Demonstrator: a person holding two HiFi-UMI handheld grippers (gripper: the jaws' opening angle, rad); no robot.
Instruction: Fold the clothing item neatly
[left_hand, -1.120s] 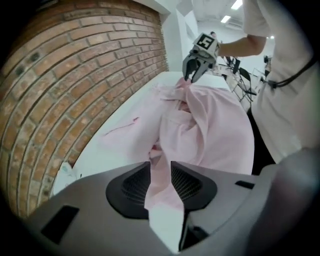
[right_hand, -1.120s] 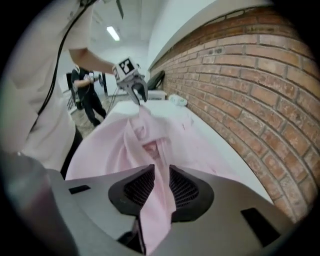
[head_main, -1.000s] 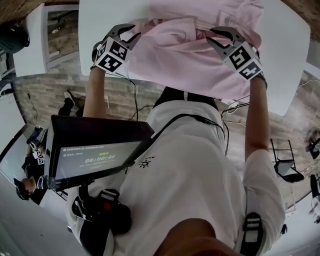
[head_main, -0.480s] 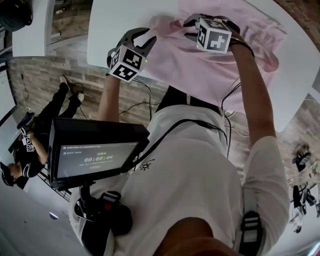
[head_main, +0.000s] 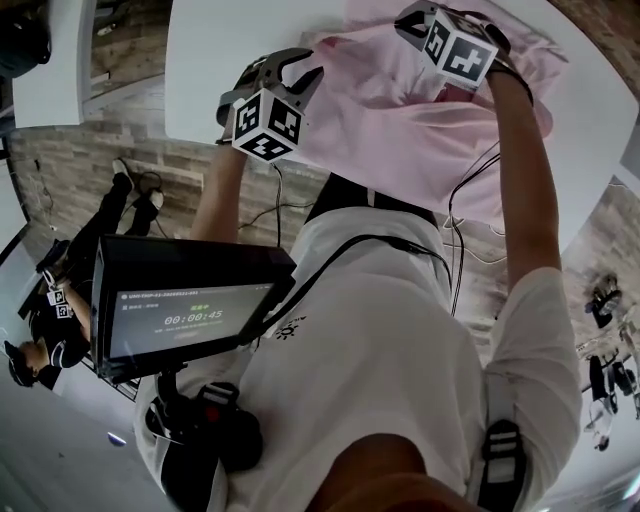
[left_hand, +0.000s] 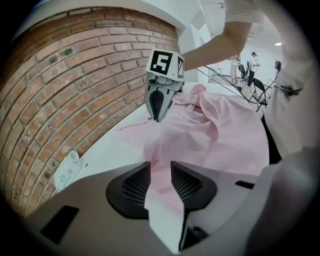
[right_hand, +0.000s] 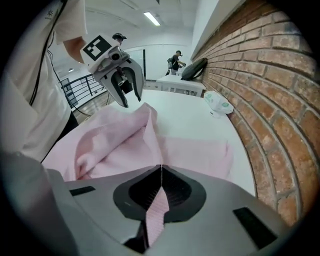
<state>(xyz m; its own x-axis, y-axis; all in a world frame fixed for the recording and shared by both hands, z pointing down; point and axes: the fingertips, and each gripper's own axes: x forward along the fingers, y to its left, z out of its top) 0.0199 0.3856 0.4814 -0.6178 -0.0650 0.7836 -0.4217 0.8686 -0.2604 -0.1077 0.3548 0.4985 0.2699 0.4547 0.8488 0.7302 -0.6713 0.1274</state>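
A pink shirt (head_main: 400, 120) lies rumpled on the white table (head_main: 210, 50). My left gripper (head_main: 290, 72) holds the shirt's near left edge, and in the left gripper view a fold of pink cloth (left_hand: 159, 175) fills the gap between its pads. My right gripper (head_main: 412, 18) is over the shirt's far middle. Its jaws have just been closing and now pinch a thin strip of the shirt (right_hand: 159, 200). In the left gripper view the right gripper (left_hand: 158, 119) stands tip-down on the cloth. Seen from the right gripper, the left gripper (right_hand: 132, 96) hovers over a raised fold (right_hand: 115, 145).
A brick wall (right_hand: 270, 75) runs along the table's far side. A small white packet (right_hand: 217, 104) lies on the table by the wall. A screen (head_main: 190, 310) hangs at the person's chest. Other tables, chairs and people are in the room behind.
The right gripper swung from the shirt's right side to its far middle, rolled over, and closed on the cloth. The left gripper shifted a little to the right, still holding its edge.
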